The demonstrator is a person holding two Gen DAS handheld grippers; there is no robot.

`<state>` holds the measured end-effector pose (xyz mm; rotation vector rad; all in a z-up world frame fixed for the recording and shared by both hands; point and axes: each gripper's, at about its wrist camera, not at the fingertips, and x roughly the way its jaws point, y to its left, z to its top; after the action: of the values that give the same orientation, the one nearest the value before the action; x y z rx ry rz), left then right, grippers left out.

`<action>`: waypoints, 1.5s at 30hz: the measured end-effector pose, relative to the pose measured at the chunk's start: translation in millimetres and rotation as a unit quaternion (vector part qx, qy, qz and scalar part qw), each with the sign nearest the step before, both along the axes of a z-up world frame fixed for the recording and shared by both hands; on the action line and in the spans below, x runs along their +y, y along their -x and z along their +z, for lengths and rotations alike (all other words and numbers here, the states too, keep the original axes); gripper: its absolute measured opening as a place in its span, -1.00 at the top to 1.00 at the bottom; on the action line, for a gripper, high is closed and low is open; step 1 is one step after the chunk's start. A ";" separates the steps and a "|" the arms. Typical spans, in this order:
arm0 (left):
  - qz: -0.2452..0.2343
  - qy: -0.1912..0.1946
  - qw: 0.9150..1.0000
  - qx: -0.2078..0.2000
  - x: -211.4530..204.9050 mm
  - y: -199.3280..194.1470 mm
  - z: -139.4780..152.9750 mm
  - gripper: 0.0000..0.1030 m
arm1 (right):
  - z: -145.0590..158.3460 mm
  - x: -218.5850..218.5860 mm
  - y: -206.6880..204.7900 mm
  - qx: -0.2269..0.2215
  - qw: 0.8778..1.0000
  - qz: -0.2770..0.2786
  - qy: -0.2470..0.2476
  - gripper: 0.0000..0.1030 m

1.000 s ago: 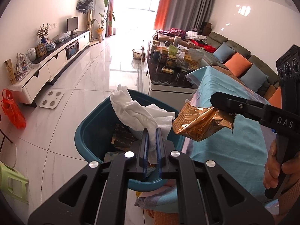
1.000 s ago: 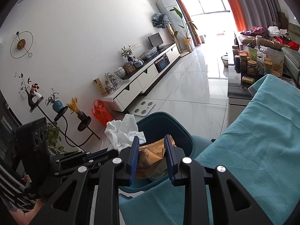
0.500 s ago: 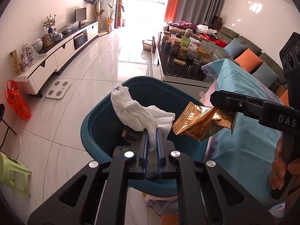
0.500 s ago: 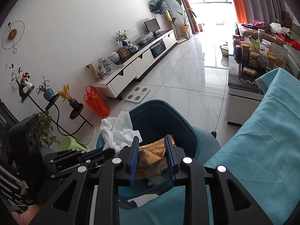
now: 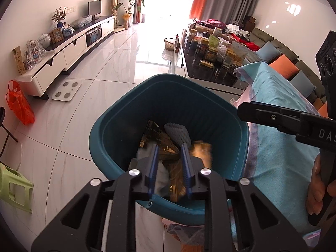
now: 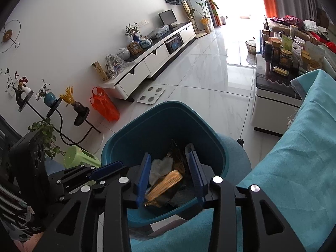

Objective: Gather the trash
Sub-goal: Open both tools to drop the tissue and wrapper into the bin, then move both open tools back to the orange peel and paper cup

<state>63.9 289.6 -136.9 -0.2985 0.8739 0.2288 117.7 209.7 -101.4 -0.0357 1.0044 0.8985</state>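
- While both of my grippers hang over the teal bin (image 5: 117, 126), my left gripper (image 5: 170, 147) has its blue pads spread and is opening, with nothing pinched; the trash seen between them lies down in the bin.
- My right gripper (image 6: 169, 150) is opening too, pads apart and pressing on nothing; a gold wrapper (image 6: 166, 181) shows blurred between them, clear of both pads.
- The left view shows that gold wrapper (image 5: 201, 153) as a smear just right of my right-hand pad, inside the bin's wall.
- Only the left view shows a dark printed wrapper (image 5: 155, 138) and a grey dimpled piece (image 5: 177, 132) on the pile; the crumpled white tissue (image 5: 162, 171) peeks out low between my fingers.
- In the right view the white tissue (image 6: 160, 166) lies in plain sight beside the gold wrapper, both inside the bin (image 6: 130, 134).
- The left view alone catches my right hand (image 5: 320, 184) wrapped around the other gripper's handle, and its black finger (image 5: 273, 115) reaching over the teal cloth (image 5: 279, 153) toward the bin's rim.
- The right view alone shows my left gripper (image 6: 105, 171) from the side, low at the bin's left edge; from there I cannot tell how far its pads stand apart.
- Only the right view shows the green stool (image 6: 80, 157) just beside the bin; both show the orange bag (image 6: 104, 105) on the floor.
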 end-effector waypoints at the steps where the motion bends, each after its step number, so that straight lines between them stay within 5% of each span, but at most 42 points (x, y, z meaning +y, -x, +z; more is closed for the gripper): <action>1: 0.000 0.000 1.000 -0.001 2.3 3.7 0.9 0.47 | 0.5 -1.6 0.3 0.001 1.000 -0.002 -0.003 0.29; 11: -0.022 -0.011 0.999 -0.041 -14.7 20.8 25.6 0.06 | 12.8 -42.1 13.8 -0.019 0.999 -0.013 -0.031 0.29; 24: -0.174 -0.002 0.980 -0.102 -125.3 10.6 70.4 -0.13 | 46.4 -189.4 52.0 -0.086 0.988 -0.121 -0.051 0.27; 31: -0.258 0.015 0.961 -0.096 -206.6 -10.9 70.5 -0.14 | 48.2 -284.4 66.1 -0.093 0.970 -0.222 -0.044 0.26; 45: -0.367 0.021 0.928 -0.062 -345.8 -68.5 67.7 -0.13 | 46.5 -458.9 69.9 -0.112 0.909 -0.399 -0.030 0.16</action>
<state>132.4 -56.2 -69.2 -0.0098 0.8105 -0.5019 47.8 -249.2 -54.9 0.3015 0.6749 0.1602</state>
